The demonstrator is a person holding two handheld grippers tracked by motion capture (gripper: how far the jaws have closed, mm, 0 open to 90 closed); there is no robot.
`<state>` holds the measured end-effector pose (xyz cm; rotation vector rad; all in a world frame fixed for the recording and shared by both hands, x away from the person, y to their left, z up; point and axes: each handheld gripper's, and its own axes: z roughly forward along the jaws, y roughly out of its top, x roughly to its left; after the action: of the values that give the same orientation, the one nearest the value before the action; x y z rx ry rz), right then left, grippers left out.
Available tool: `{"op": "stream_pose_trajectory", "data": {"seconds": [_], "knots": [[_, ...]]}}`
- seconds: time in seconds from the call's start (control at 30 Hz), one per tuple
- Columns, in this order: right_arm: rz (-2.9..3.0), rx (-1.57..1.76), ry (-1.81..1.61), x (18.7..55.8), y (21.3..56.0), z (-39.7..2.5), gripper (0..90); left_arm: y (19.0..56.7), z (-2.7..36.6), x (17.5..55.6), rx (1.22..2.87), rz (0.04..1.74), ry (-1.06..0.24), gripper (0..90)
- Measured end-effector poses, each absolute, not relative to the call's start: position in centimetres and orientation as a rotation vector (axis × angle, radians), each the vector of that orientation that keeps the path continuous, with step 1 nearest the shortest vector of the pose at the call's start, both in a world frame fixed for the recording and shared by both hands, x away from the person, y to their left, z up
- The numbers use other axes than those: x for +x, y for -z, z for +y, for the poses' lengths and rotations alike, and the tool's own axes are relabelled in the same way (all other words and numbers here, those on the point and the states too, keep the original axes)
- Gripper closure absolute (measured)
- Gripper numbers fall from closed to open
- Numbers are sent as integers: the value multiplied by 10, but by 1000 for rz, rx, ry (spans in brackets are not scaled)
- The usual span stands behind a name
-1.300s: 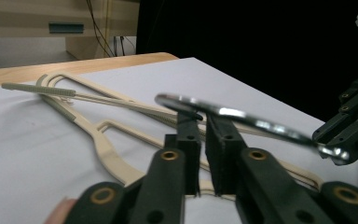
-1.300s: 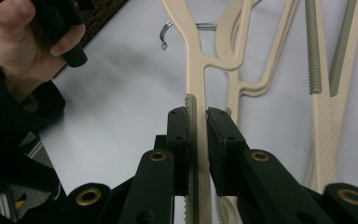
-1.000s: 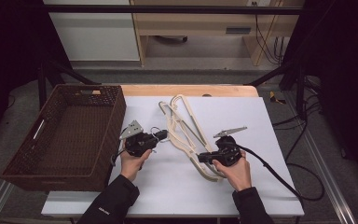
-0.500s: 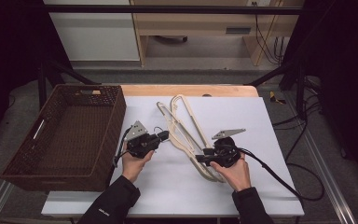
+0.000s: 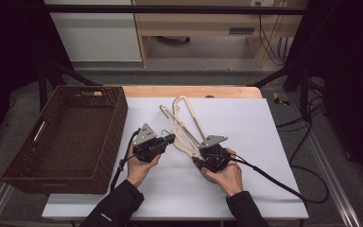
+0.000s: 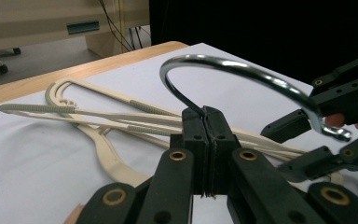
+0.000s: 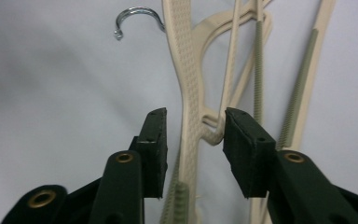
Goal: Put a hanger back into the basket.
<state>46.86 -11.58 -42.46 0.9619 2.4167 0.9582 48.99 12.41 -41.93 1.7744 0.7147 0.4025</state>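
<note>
Two claws are working on a tangle of cream plastic hangers [image 5: 185, 124] lying near the middle of the worktop [image 5: 264, 142]. The left claw [image 6: 204, 122] is pressed together, pinching the stem of a chrome hook [image 6: 242, 77], which is arching up and over toward the right claw [image 6: 317, 135] seen beyond it. The right claw [image 7: 193, 140] is standing spread, its jaws straddling the textured neck of one hanger [image 7: 186, 88] without touching it; a second chrome hook [image 7: 133, 18] is lying farther ahead on the sheet.

Procedure, as judged from here: keep the left pinch firm on the hook stem so the hanger cannot swing. Centre the right jaws on the neck alone, excluding the thin bars just beside it, before closing. Separate the hangers slowly, since their arms are crossing and likely to snag.

Surface: a white sheet is covering the worktop, with a wooden edge [image 5: 194, 91] showing at the far side. A dark wicker basket [image 5: 14, 165] is sitting at the left, well apart from the hangers. Beyond, pale cabinets [image 5: 94, 33] and loose cables [image 5: 269, 38] are standing against a dim room.
</note>
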Motion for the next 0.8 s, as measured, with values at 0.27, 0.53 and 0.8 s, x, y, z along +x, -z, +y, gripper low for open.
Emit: {"op": "stream_pose_trajectory", "data": {"seconds": [0.27,0.53,0.8], "knots": [[2371,842,-880,470,425,-112,720,418,122,487,1781,716,-419,888],[2338,790,-810,466,421,-111,828,413,118,484,1783,686,-422,869],[2309,808,-851,474,406,-129,872,410,122,482,1795,656,-419,661]]}}
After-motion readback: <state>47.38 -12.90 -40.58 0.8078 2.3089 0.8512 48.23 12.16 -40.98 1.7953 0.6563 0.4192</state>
